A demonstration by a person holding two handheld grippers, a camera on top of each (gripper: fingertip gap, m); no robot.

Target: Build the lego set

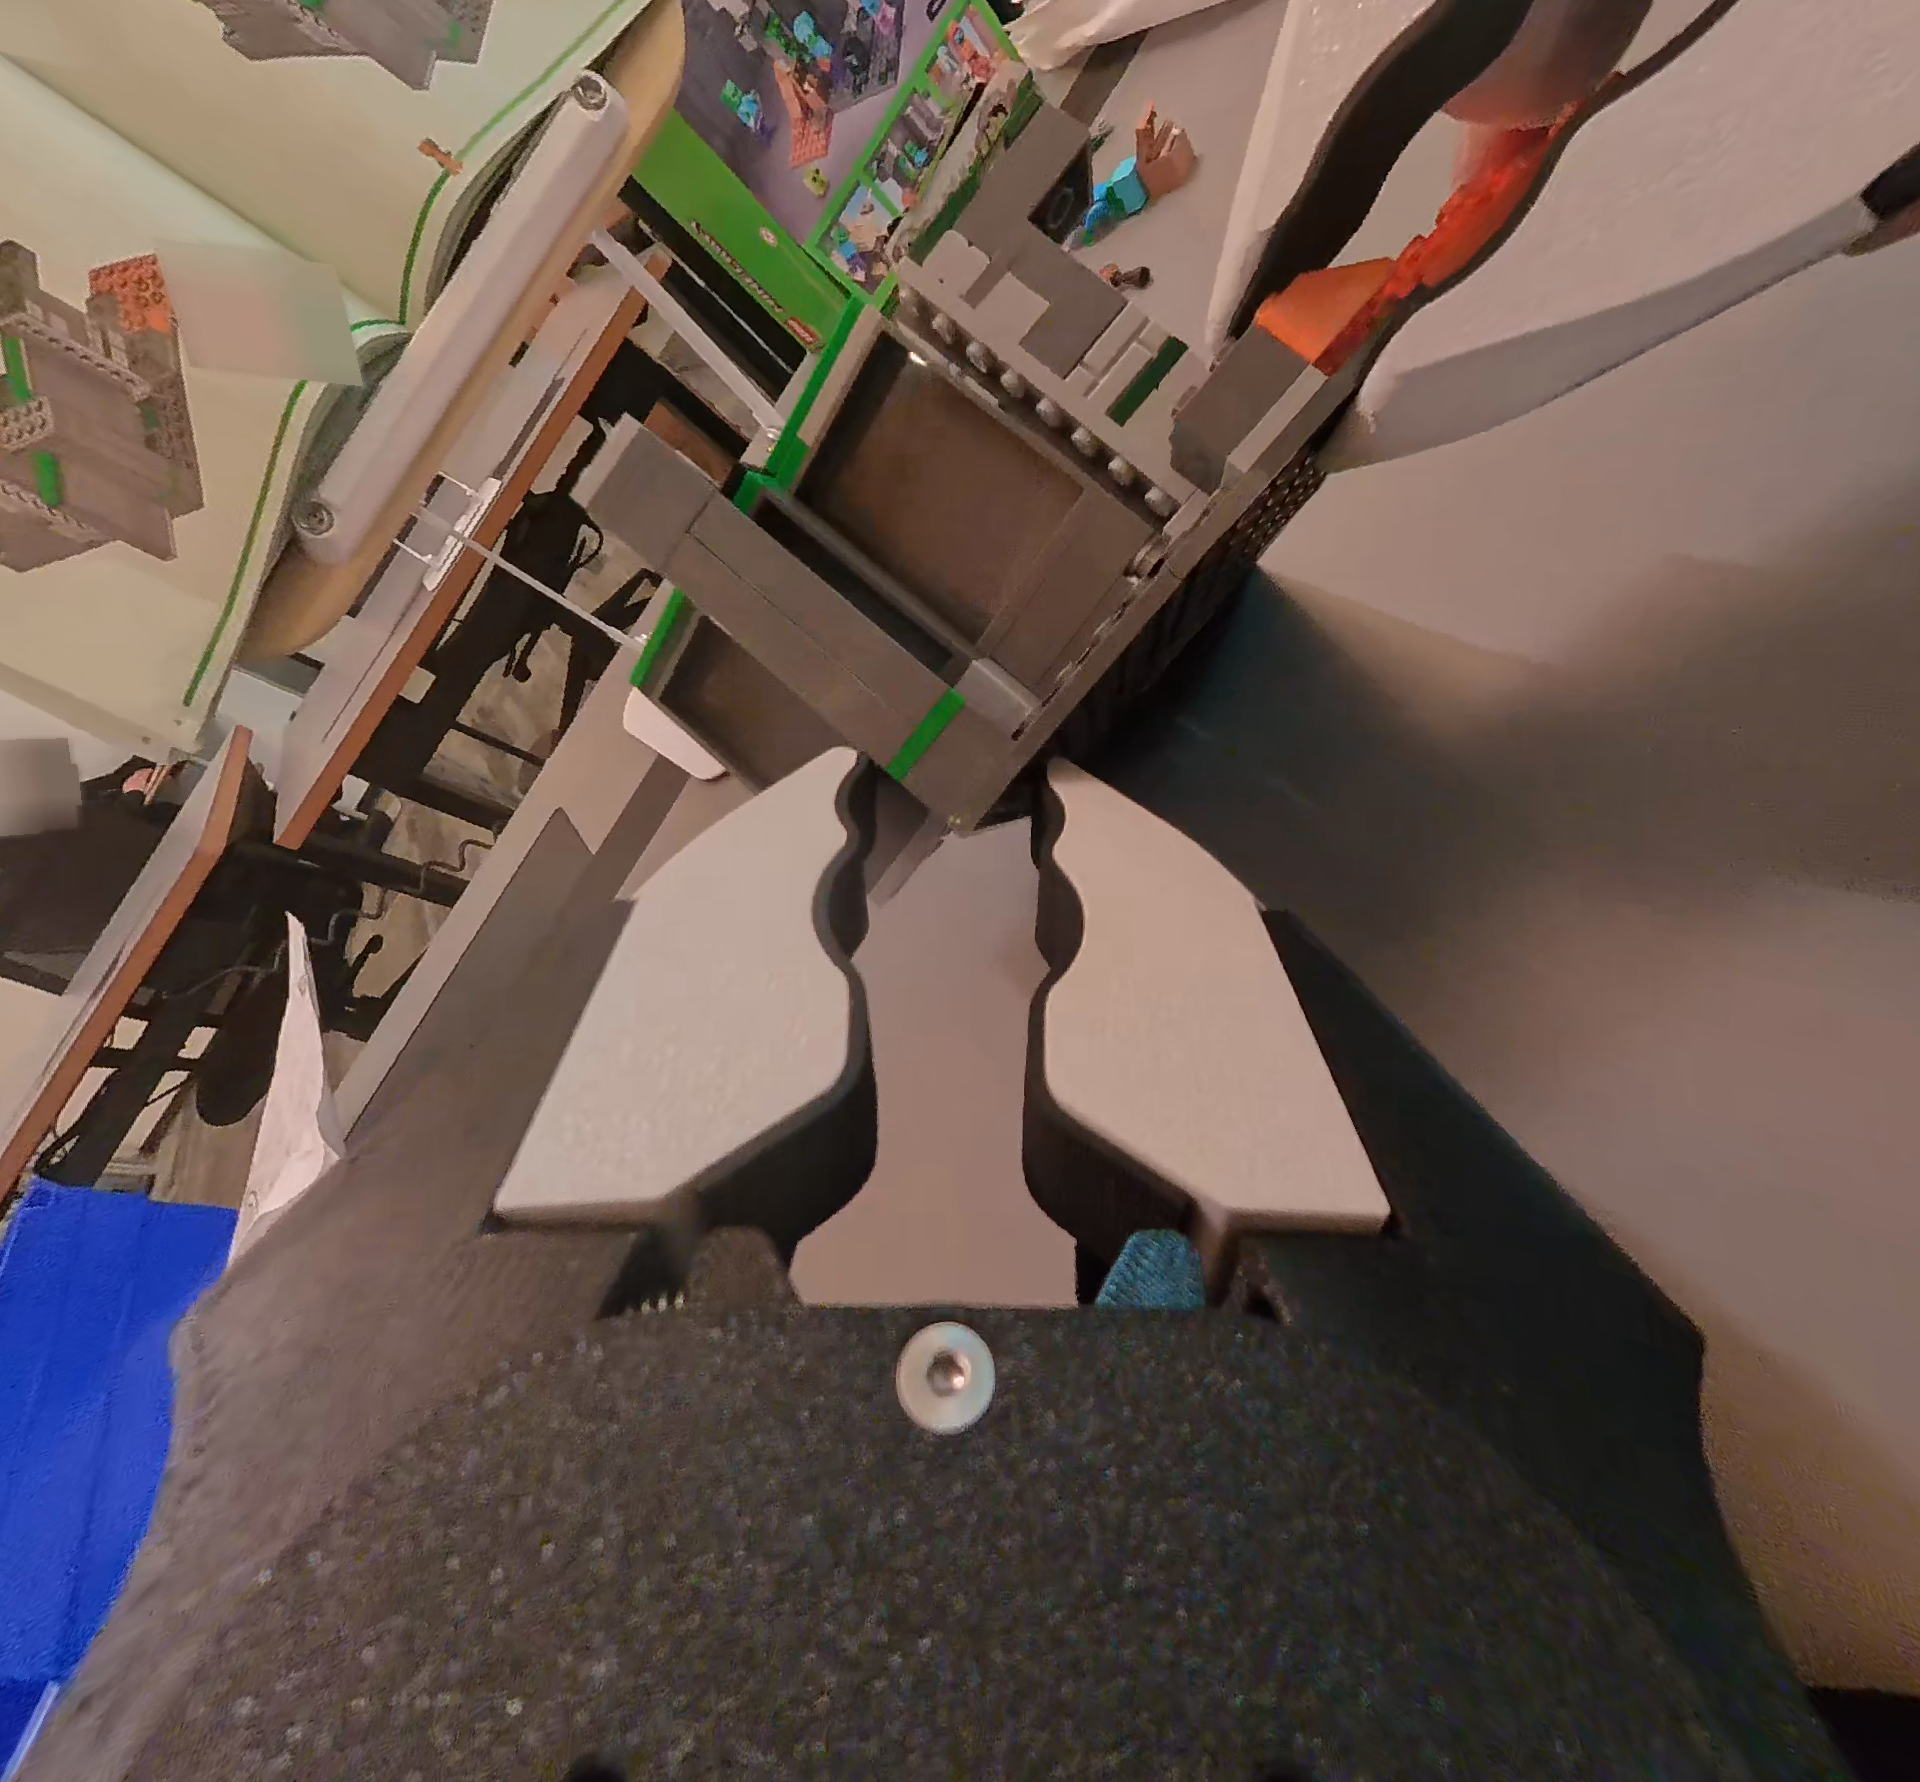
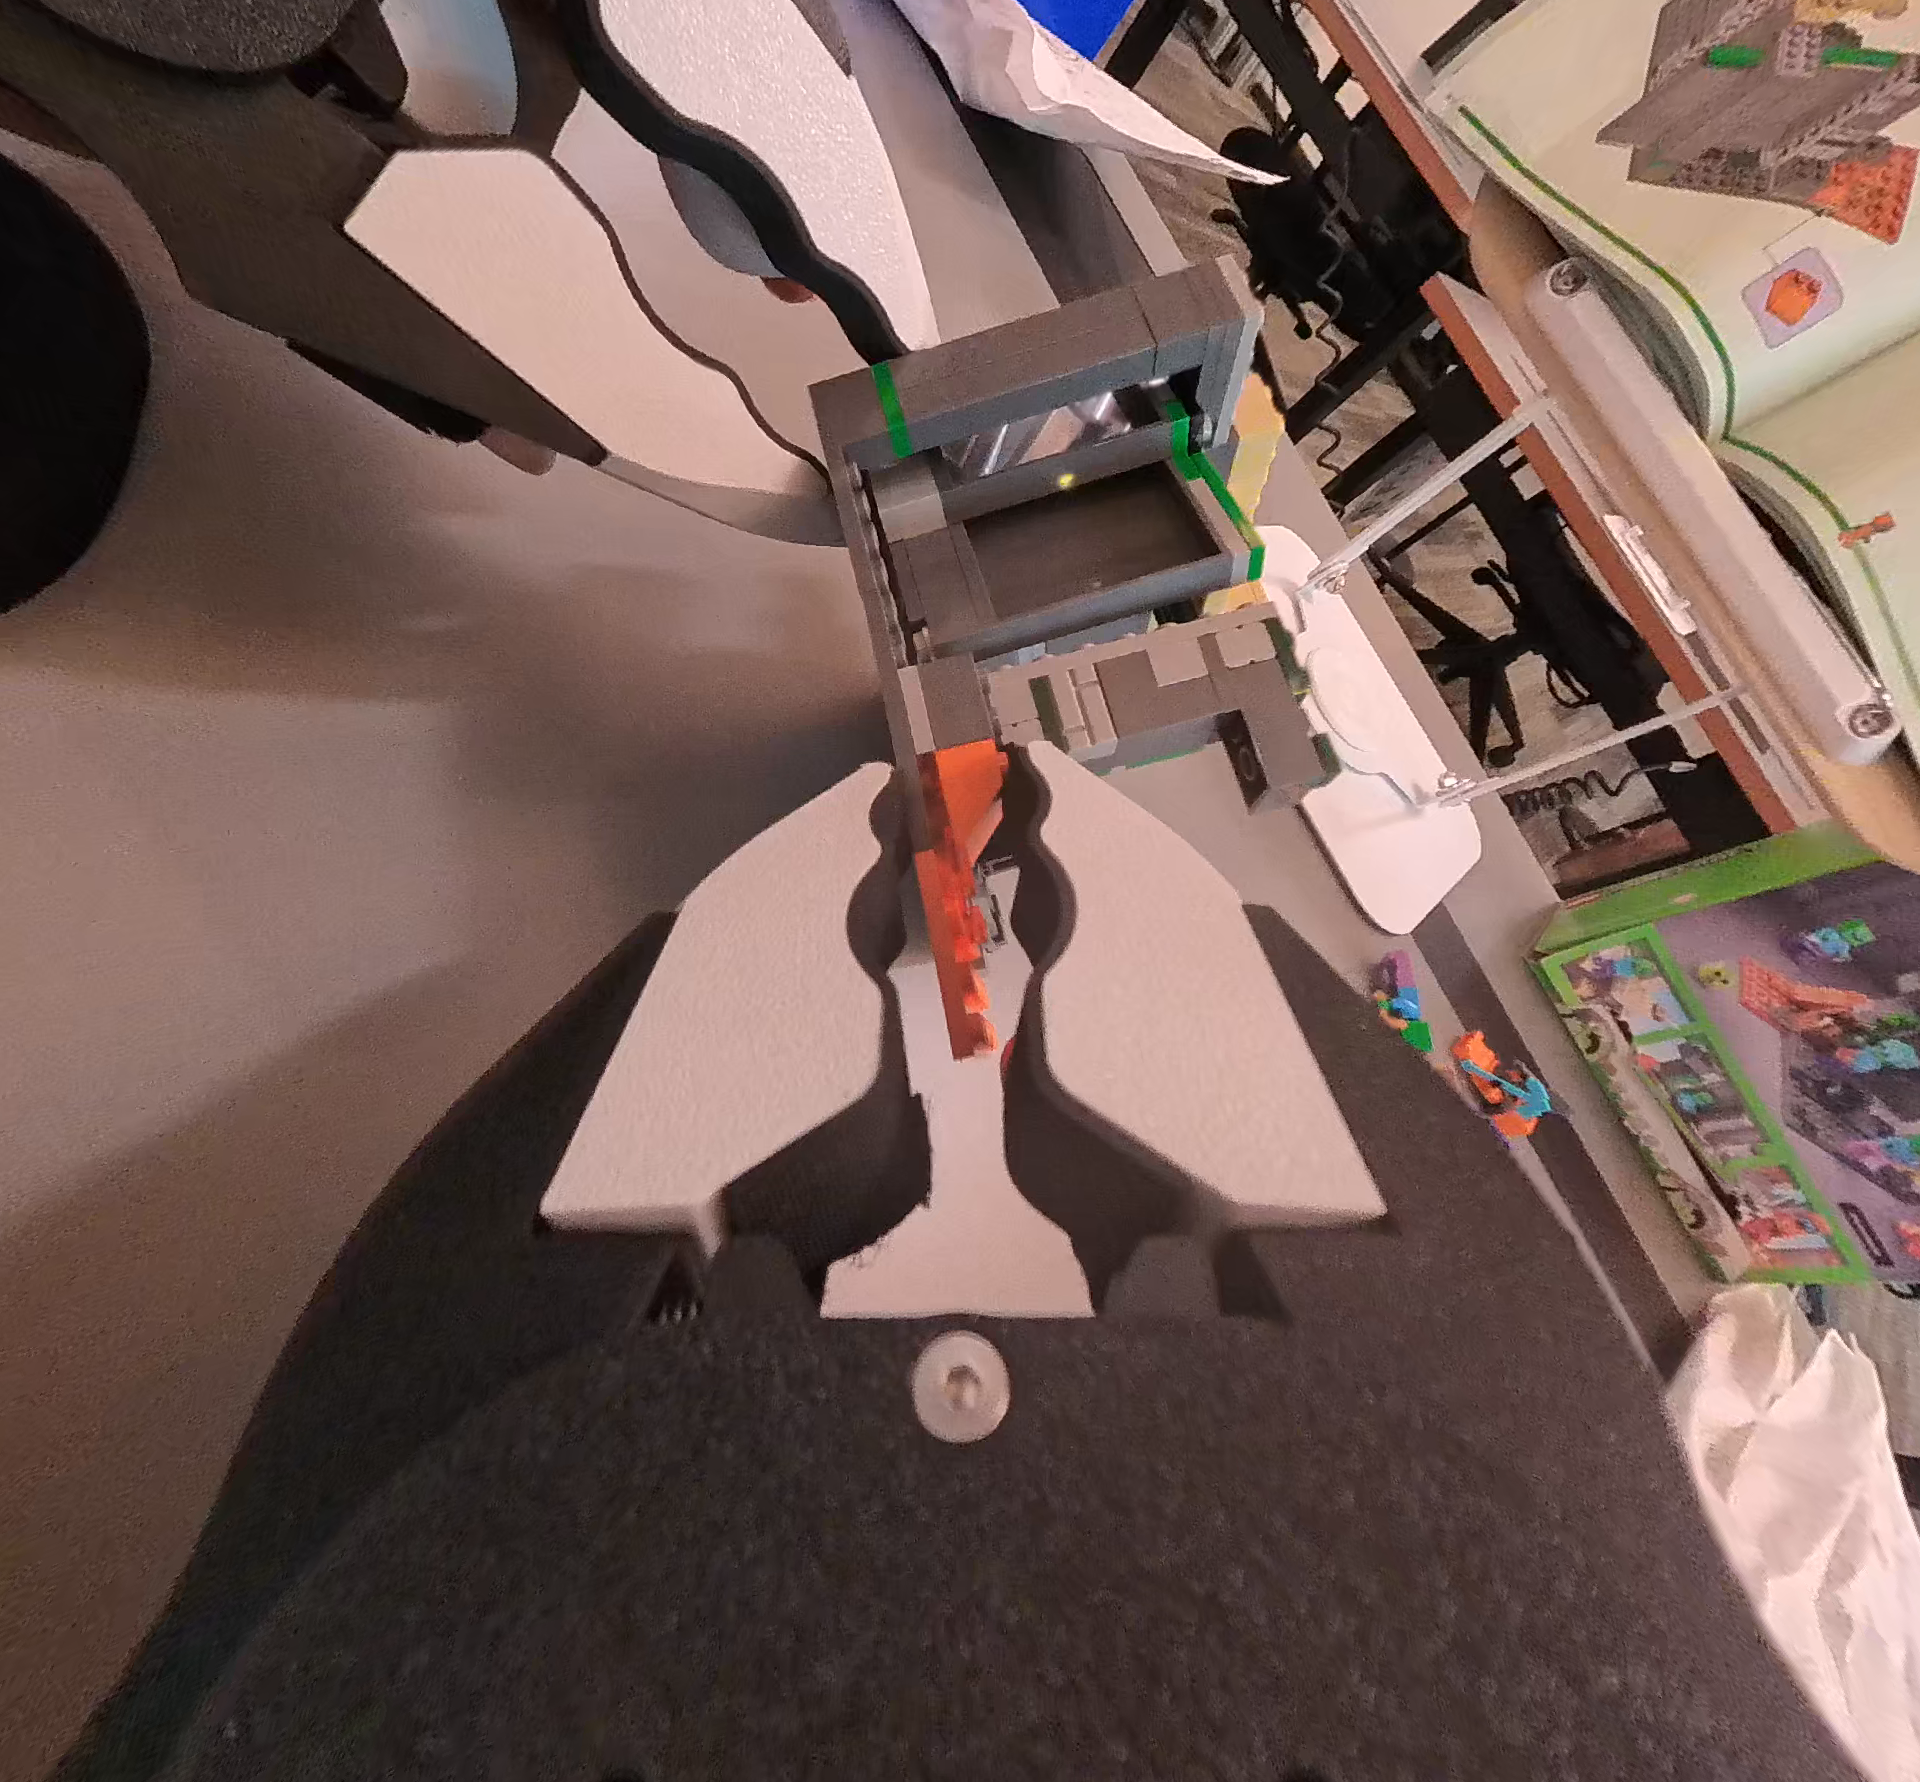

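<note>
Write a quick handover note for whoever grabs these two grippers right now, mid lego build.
Left gripper: closed on a grey corner of the lego build, at the end with the green strip.
Right gripper: closed on the build's orange section at the opposite end.
The build is held between both over the grey table.
Done: grey walls with green trim and orange part are assembled.
Left: minifigures lie loose by the set box; check the instruction booklet for remaining steps.
</note>
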